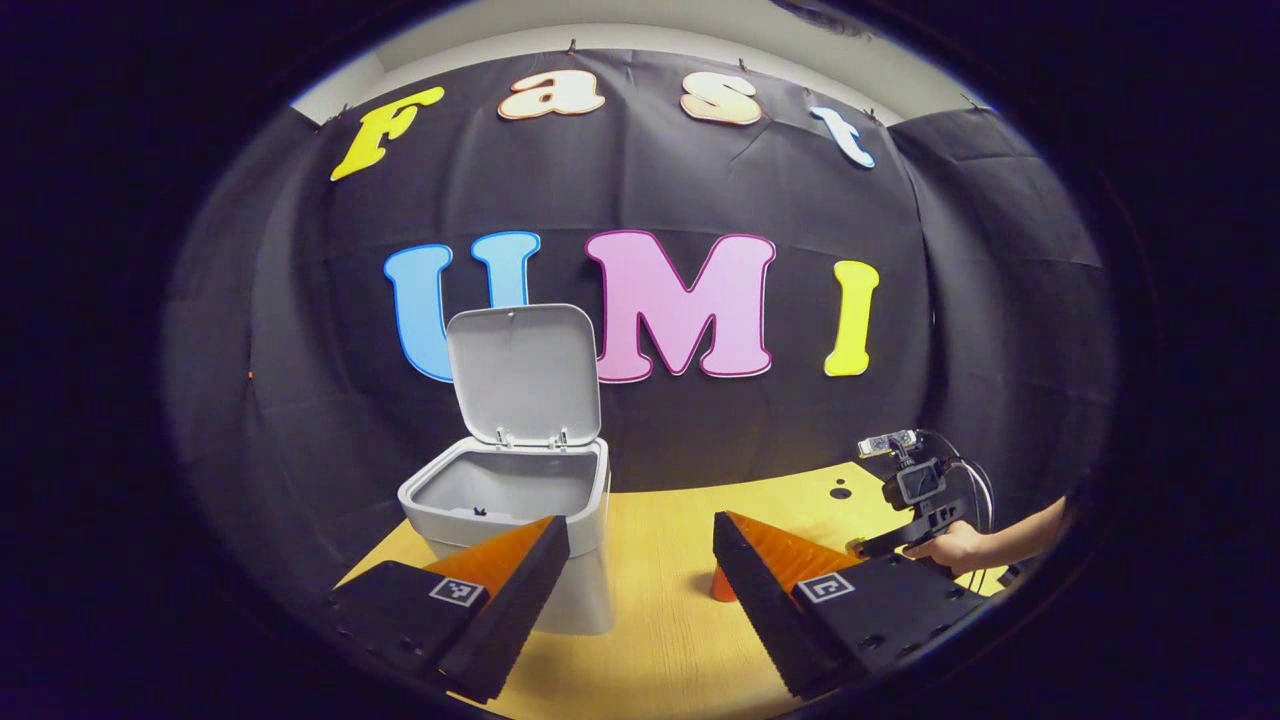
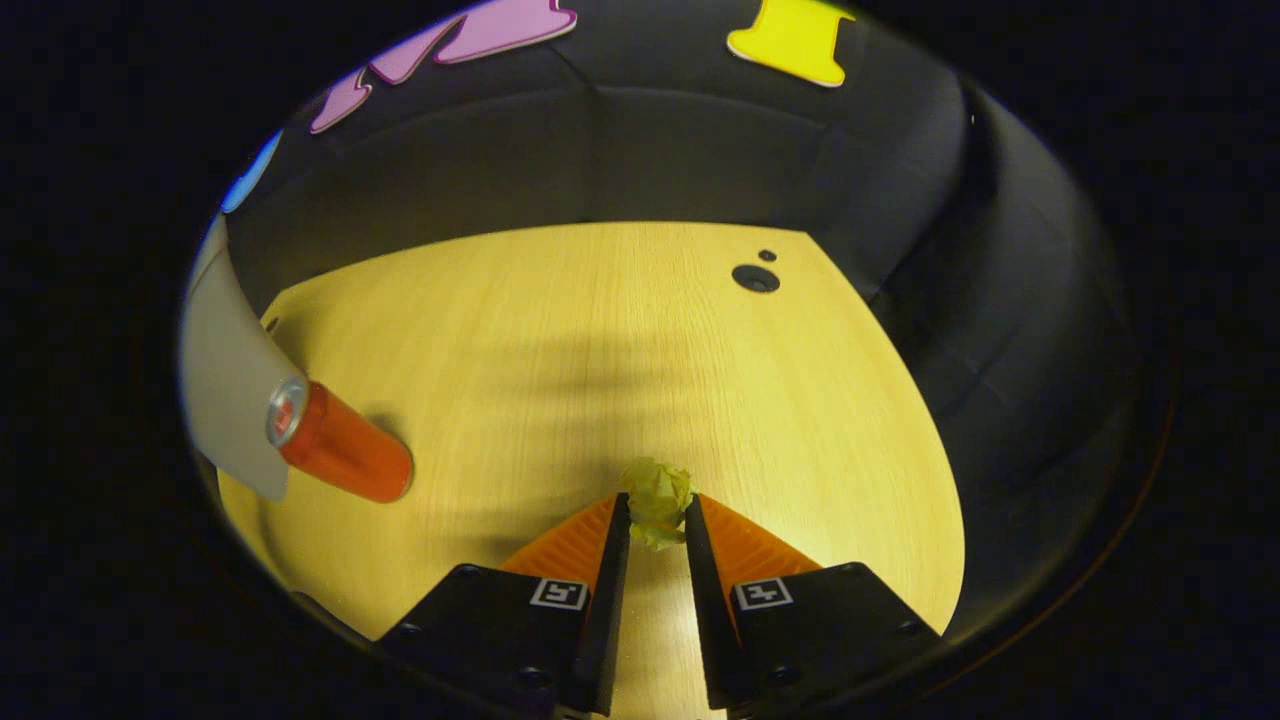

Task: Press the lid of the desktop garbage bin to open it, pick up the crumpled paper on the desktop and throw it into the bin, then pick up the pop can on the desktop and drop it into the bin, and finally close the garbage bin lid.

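Currently the right tongs (image 2: 657, 520) grip the crumpled paper (image 2: 657, 503) near the desk's (image 2: 600, 330) front edge, the left tongs (image 1: 640, 570) stand wide, and the bin (image 1: 510, 490) lid (image 1: 524, 372) stands open.

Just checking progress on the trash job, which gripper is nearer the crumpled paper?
Right. The right gripper has its fingers closed on the crumpled paper; the left gripper hangs open near the bin.

Grey plastic desktop garbage bin (image 1: 520, 500) stands on pale wooden desktop (image 2: 620, 330), lid (image 1: 525, 372) raised upright at its rear. Orange pop can (image 2: 345, 450) stands on desktop just beside bin. Crumpled yellow paper ball (image 2: 657, 500) sits between right gripper (image 2: 655, 525) fingers, well right of can.
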A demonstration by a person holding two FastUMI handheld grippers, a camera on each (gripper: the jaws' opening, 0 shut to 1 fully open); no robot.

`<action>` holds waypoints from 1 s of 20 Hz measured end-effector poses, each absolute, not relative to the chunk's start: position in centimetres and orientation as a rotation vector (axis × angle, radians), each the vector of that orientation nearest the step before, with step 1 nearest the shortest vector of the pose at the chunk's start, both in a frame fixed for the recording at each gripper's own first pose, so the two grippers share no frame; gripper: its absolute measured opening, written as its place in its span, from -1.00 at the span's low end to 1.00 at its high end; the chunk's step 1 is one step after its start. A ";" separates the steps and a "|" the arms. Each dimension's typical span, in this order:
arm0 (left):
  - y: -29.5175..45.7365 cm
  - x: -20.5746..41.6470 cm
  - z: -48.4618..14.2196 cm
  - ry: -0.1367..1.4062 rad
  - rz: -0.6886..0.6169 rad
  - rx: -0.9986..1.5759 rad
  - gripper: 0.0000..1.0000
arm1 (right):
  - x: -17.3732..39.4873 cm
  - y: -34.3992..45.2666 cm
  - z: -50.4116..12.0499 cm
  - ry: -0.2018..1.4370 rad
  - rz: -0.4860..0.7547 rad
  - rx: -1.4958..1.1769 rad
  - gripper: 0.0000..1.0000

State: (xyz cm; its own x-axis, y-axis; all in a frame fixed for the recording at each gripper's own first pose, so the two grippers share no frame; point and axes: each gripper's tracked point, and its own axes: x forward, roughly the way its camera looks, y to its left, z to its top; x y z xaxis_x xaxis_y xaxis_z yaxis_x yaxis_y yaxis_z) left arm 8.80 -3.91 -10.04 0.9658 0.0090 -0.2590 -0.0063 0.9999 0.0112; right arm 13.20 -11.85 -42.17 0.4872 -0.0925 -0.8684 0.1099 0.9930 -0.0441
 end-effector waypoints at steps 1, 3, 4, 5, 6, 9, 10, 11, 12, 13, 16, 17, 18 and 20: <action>-3.8 8.9 -9.8 0.257 0.000 0.005 0.95 | 13.3 -11.4 -40.2 1.018 -0.115 0.018 -0.23; -3.2 8.9 -9.3 0.252 -0.002 -0.006 0.95 | 14.3 -10.7 -36.7 0.957 -0.098 0.002 -0.24; -2.8 8.7 -8.9 0.248 -0.002 -0.014 0.94 | 15.0 -10.4 -34.7 0.922 -0.090 -0.007 -0.24; -2.5 8.6 -8.5 0.235 -0.005 -0.023 0.95 | 15.7 -9.8 -32.7 0.884 -0.082 -0.012 -0.24; -2.1 8.3 -8.0 0.221 -0.004 -0.028 0.94 | 16.2 -9.1 -30.4 0.847 -0.072 -0.013 -0.24; -0.2 7.4 -7.5 0.200 0.006 -0.029 0.94 | 17.8 -5.6 -24.6 0.748 -0.020 0.017 -0.24; 0.4 6.9 -7.5 0.197 0.011 -0.029 0.94 | 18.5 -3.9 -23.0 0.719 0.004 0.036 -0.24; 1.1 6.5 -7.5 0.197 0.020 -0.027 0.94 | 18.6 -1.9 -22.0 0.712 0.034 0.056 -0.24; 1.9 5.9 -7.5 0.195 0.028 -0.028 0.95 | 18.9 0.4 -20.6 0.695 0.076 0.082 -0.24; 2.5 5.4 -7.5 0.194 0.034 -0.028 0.94 | 19.2 2.7 -19.1 0.668 0.115 0.094 -0.24; 4.4 3.9 -8.3 0.204 0.057 -0.012 0.94 | 20.1 9.1 -15.2 0.591 0.236 0.097 -0.24; 5.0 3.5 -8.4 0.207 0.062 -0.012 0.94 | 20.3 11.3 -14.4 0.578 0.274 0.094 -0.24; 5.5 3.0 -8.7 0.211 0.068 -0.015 0.94 | 20.3 13.3 -13.8 0.568 0.311 0.095 -0.24; 6.6 2.3 -9.0 0.216 0.084 -0.022 0.94 | 20.0 17.2 -13.5 0.570 0.384 0.111 -0.25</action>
State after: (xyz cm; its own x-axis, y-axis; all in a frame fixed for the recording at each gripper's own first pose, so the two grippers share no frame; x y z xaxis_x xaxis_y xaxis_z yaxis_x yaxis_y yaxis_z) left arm 2.34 6.64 -9.03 0.9733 0.0809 -0.2149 -0.0856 0.9963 -0.0124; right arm 20.03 17.19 -13.50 0.7733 0.3841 -0.5044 -0.3234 0.9233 0.2072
